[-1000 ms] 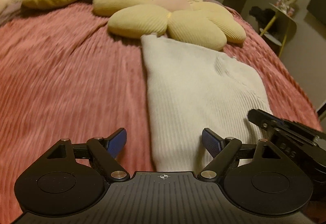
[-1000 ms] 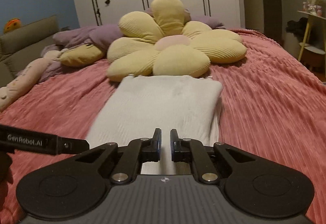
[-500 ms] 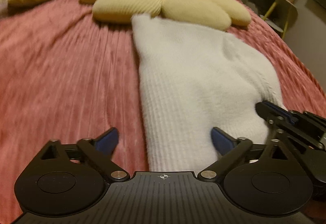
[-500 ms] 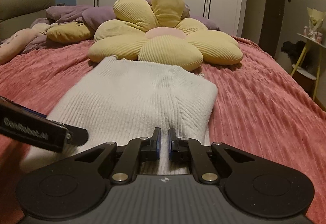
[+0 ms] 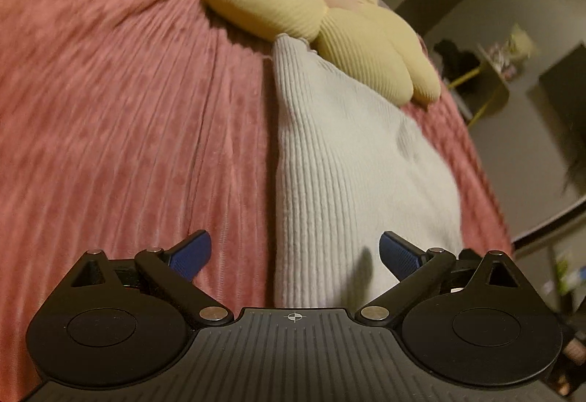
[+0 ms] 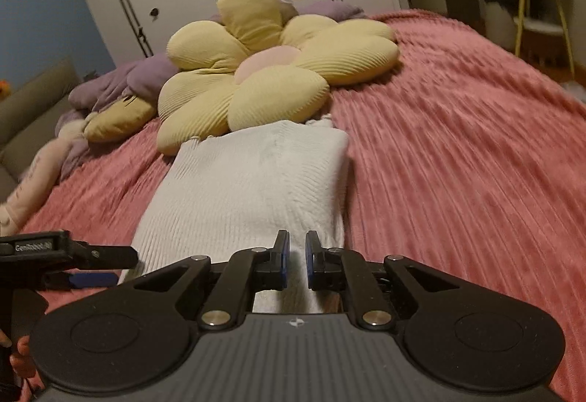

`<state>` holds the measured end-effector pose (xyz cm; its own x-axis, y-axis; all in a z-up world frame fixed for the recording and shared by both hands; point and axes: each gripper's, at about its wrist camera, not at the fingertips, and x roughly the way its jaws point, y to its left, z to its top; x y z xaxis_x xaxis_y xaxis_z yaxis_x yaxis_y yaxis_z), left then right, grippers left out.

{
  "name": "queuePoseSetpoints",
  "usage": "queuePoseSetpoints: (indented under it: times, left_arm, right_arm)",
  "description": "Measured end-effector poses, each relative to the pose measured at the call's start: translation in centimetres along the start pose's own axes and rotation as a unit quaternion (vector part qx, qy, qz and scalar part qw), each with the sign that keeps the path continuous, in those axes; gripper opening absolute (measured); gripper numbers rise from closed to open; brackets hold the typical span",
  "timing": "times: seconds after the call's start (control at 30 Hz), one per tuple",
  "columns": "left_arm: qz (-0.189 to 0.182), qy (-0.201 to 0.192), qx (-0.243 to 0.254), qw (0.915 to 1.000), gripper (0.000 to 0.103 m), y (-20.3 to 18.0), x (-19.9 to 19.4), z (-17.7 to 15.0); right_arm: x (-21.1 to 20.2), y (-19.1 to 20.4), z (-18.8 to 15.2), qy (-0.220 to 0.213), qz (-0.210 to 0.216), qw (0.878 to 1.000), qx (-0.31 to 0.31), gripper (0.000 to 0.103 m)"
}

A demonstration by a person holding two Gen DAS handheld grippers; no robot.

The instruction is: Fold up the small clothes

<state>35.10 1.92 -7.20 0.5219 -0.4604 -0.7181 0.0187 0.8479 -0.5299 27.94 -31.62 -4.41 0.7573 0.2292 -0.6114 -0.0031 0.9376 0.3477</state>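
Lying lengthwise on the pink bedspread [image 6: 457,160], the white ribbed garment [image 6: 252,189] is seen as a long folded strip, and every place here is reckoned from the yellow flower cushion [image 6: 271,72]. The far short end of the garment is tucked just under the cushion's nearest petals; the near short end is found directly below both claws. Its long axis is thus run from the cushion straight toward the person.

The left gripper [image 5: 295,257] is spread wide and released, with nothing pressed by its blue pads [image 5: 192,253]. The near left edge of the garment is placed between them, one pad over the bedspread, the other over the cloth. The right gripper [image 6: 297,263] is almost clenched, though its jaws are parting a little at this moment. Cloth is seen through the narrow gap, but whether any fold is pinched cannot be told.

Both claws are set at the end farthest from the cushion, the left at one corner, the right nearer the middle. A fold toward the cushion, along the long axis, is judged the likely next move.
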Motion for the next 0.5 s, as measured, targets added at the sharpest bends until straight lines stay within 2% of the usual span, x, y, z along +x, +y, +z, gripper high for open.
queuePoseSetpoints:
  times: [0.03, 0.07, 0.1, 0.17, 0.23, 0.27, 0.3, 0.33, 0.37, 0.5]
  left_arm:
    - [-0.008, 0.002, -0.006, 0.9999, 0.101, 0.1, 0.1, 0.1]
    - [-0.015, 0.003, -0.01, 0.9998, 0.101, 0.2, 0.2, 0.2]
    - [-0.018, 0.007, -0.012, 0.9997, 0.101, 0.2, 0.5, 0.3]
    - [-0.024, 0.014, -0.011, 0.9995, 0.101, 0.0, 1.1, 0.4]
    - [-0.022, 0.019, -0.004, 0.9996, 0.1, -0.2, 1.7, 0.6]
    - [-0.024, 0.02, -0.004, 0.9995, 0.1, -0.3, 1.9, 0.7]
    - [-0.029, 0.02, -0.004, 0.9994, 0.097, -0.3, 2.0, 0.8]
    - [-0.036, 0.022, -0.007, 0.9991, 0.091, -0.3, 2.1, 0.9]
    - [-0.045, 0.025, -0.008, 0.9986, 0.087, -0.3, 2.2, 1.0]
    - [-0.047, 0.034, -0.008, 0.9983, 0.078, 0.0, 3.0, 1.3]
  right_arm:
    - [-0.2, 0.0, 0.1, -0.005, -0.015, 1.0, -0.005, 0.03]
    - [-0.3, -0.1, 0.2, -0.01, -0.027, 1.0, -0.006, 0.069]
    - [-0.4, -0.5, 0.2, -0.017, -0.019, 1.0, -0.002, 0.078]
    - [0.0, -1.1, 0.3, -0.006, 0.009, 1.0, 0.016, 0.071]
    - [1.0, -1.8, 0.5, 0.013, 0.033, 0.998, 0.042, 0.071]
    - [1.5, -2.0, 0.6, 0.023, 0.044, 0.998, 0.048, 0.067]
    - [2.2, -2.3, 0.7, 0.035, 0.049, 0.997, 0.052, 0.066]
    - [2.9, -2.6, 0.7, 0.045, 0.051, 0.996, 0.06, 0.063]
    - [3.4, -3.0, 0.7, 0.051, 0.057, 0.995, 0.071, 0.057]
    - [4.6, -4.6, 0.6, 0.064, 0.094, 0.986, 0.126, 0.052]
